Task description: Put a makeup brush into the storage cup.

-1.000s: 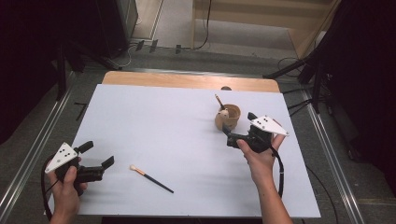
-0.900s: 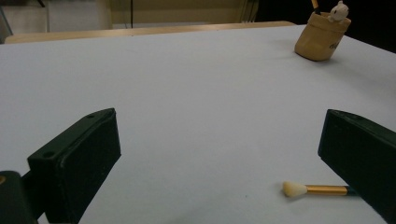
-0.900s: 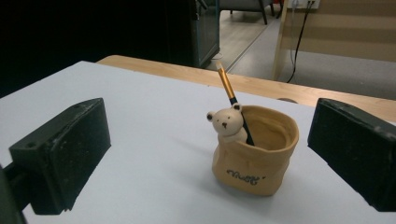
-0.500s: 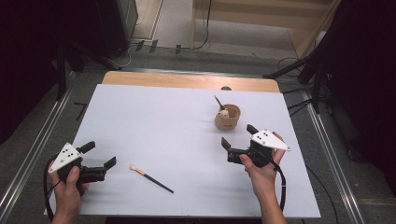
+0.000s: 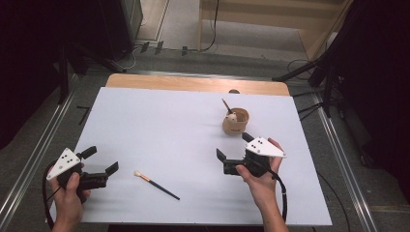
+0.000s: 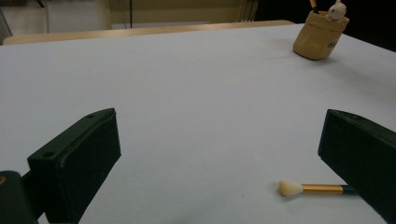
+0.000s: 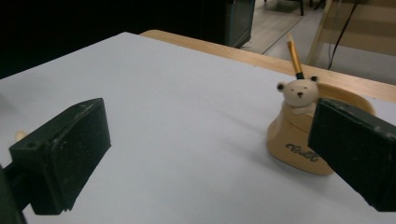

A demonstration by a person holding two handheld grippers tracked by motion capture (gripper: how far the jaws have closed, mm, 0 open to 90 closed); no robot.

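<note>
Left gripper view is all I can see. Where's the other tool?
Observer: The right tool is close to the cup, on the person's side of it, open and empty.
Operator: What's the white thing on the cup?
Observer: A little bear with a face, sitting on the rim.
Operator: Where does the brush go behind my jaw?
Observer: The brush has a thin dark handle. It lies between both tools, nearer the left tool.

Dark script on the holder [image 7: 303, 151] — too blurred to read.
</note>
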